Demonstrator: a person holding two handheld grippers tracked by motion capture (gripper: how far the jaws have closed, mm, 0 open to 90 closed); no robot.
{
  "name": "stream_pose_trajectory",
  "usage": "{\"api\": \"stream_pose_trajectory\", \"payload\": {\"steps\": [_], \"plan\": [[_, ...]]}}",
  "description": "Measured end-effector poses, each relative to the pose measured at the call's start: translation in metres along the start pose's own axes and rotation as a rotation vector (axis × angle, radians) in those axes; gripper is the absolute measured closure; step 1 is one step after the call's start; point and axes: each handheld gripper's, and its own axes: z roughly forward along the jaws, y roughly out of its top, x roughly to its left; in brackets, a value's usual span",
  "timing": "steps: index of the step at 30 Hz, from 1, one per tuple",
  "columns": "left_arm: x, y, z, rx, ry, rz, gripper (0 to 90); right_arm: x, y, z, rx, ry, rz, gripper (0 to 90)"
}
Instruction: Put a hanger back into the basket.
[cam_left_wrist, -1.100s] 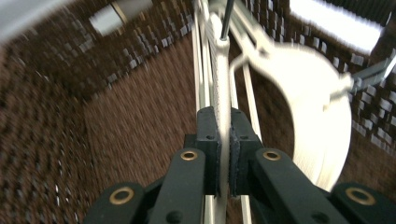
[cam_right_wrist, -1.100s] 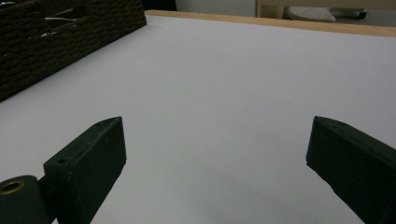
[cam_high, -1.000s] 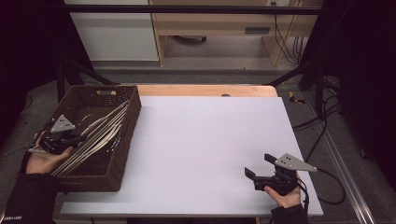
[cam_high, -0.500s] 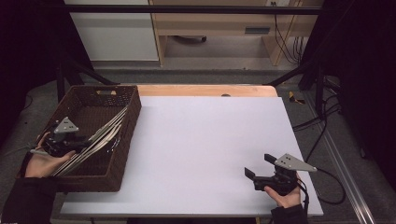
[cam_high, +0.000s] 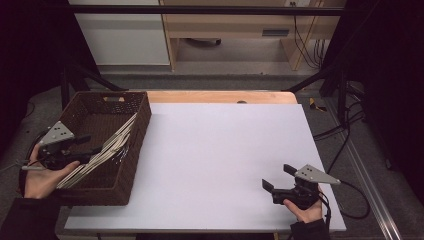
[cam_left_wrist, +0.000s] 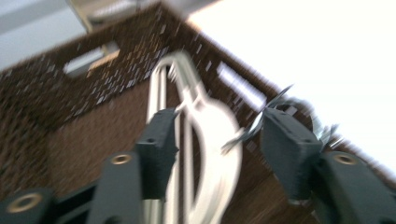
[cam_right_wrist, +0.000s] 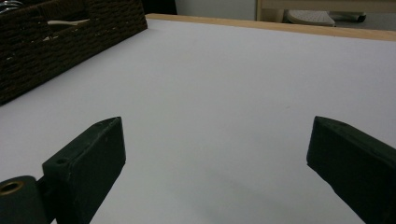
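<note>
- The left hand-held gripper (cam_high: 82, 148) hangs over the brown wicker basket (cam_high: 131, 165) at the left edge of the tabletop (cam_high: 225, 165), its jaws spread wide around a bundle of pale hangers (cam_high: 107, 149); in the left gripper view the jaws stand apart with the white loops (cam_left_wrist: 205, 140) between them, not pinched.
- The hangers lie slanted in the basket, their upper ends propped on its right wall.
- Risk: closing now could catch several hangers at once, since they are stacked and probably interlocked; lifting one may drag the rest out.
- Risk: a jaw could snag the thin metal hook (cam_left_wrist: 275, 105) near the basket wall, tipping or sliding the basket toward the tabletop's left edge.
- That view is blurred, so how deep the jaws sit I cannot tell; a shallow bite would likely slip.
- The right hand-held gripper (cam_high: 281, 181) rests released near the front right corner, too far off to steady anything.
</note>
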Motion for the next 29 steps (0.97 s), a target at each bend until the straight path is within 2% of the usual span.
{"api": "stream_pose_trajectory", "payload": {"steps": [6, 8, 11, 14, 18, 22, 25, 29], "plan": [[-0.033, 0.007, 0.0, -0.144, -0.062, -0.033, 28.9, 0.0, 0.001, -0.002, -0.014, 0.001, -0.003, 4.8], [-0.043, 0.009, 0.003, -0.171, -0.08, -0.055, 25.2, -0.001, 0.001, -0.002, -0.015, 0.002, -0.006, 4.8], [-0.061, 0.011, 0.009, -0.226, -0.128, -0.081, 18.4, -0.001, 0.001, -0.004, -0.022, 0.003, -0.003, 4.8], [-0.077, 0.011, 0.014, -0.246, -0.146, -0.086, 10.1, -0.001, 0.002, -0.005, -0.031, 0.005, -0.006, 4.8], [-0.094, 0.006, 0.021, -0.253, -0.163, -0.112, 4.6, -0.002, 0.003, -0.008, -0.04, 0.007, -0.006, 4.6], [-0.105, -0.001, 0.026, -0.25, -0.168, -0.115, 3.8, -0.003, 0.003, -0.01, -0.05, 0.016, -0.007, 4.2], [-0.11, -0.008, 0.029, -0.256, -0.189, -0.127, 3.7, -0.004, 0.003, -0.01, -0.06, 0.011, -0.007, 3.8], [-0.116, -0.016, 0.035, -0.253, -0.196, -0.122, 3.7, -0.005, 0.004, -0.013, -0.067, 0.013, -0.003, 3.8]]}}
